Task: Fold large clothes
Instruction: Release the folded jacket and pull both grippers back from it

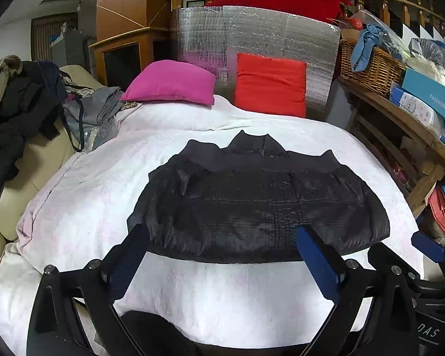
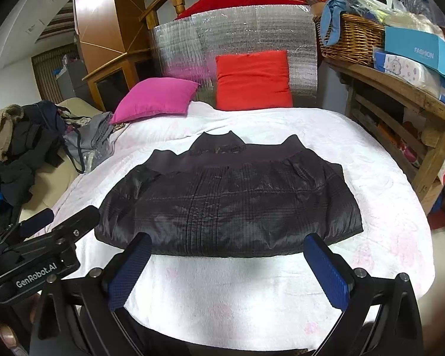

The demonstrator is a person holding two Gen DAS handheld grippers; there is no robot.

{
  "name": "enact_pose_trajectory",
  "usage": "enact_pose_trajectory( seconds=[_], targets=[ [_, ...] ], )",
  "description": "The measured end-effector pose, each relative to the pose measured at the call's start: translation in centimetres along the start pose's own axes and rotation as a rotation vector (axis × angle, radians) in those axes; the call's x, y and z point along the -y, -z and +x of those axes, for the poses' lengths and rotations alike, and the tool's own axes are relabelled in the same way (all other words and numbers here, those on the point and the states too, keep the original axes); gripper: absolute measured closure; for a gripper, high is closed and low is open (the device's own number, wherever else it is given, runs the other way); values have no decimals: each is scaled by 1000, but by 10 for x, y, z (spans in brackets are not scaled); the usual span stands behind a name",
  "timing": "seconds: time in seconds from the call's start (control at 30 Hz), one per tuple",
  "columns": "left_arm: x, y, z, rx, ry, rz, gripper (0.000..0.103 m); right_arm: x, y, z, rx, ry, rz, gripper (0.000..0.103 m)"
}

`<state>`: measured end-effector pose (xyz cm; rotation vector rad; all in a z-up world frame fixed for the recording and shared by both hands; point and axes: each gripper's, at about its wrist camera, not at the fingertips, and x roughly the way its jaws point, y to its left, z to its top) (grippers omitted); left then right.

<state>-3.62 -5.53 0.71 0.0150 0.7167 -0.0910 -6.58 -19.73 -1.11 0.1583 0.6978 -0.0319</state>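
Note:
A black quilted jacket point(image 1: 261, 201) point(image 2: 228, 201) lies folded into a wide, flat bundle on the white blanket point(image 1: 222, 290) point(image 2: 228, 290), collar and cuffs toward the far side. My left gripper point(image 1: 222, 233) hovers at the jacket's near edge, open wide, its blue pads apart and gripping nothing. My right gripper point(image 2: 227, 238) stands the same way at the near edge, open and holding nothing. The two grippers are side by side: the right gripper's finger point(image 1: 427, 246) shows at the right edge of the left wrist view, and the left gripper point(image 2: 44, 237) shows at the left of the right wrist view.
A pink pillow point(image 1: 172, 83) and a red cushion point(image 1: 270, 84) lean against a silver foil mat point(image 1: 281, 35) at the far end. Dark clothes point(image 1: 17, 109) pile on a cream sofa at left. A wooden table point(image 1: 406, 124) with a wicker basket point(image 1: 370, 65) and boxes stands at right.

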Motion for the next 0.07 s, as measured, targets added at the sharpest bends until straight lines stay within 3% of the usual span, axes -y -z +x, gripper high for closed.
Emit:
enact_pose_trajectory(
  seconds=[0.07],
  targets=[
    [1,0,2,-5,5,3,4,0,0,2,-5,6,1,0]
  ],
)
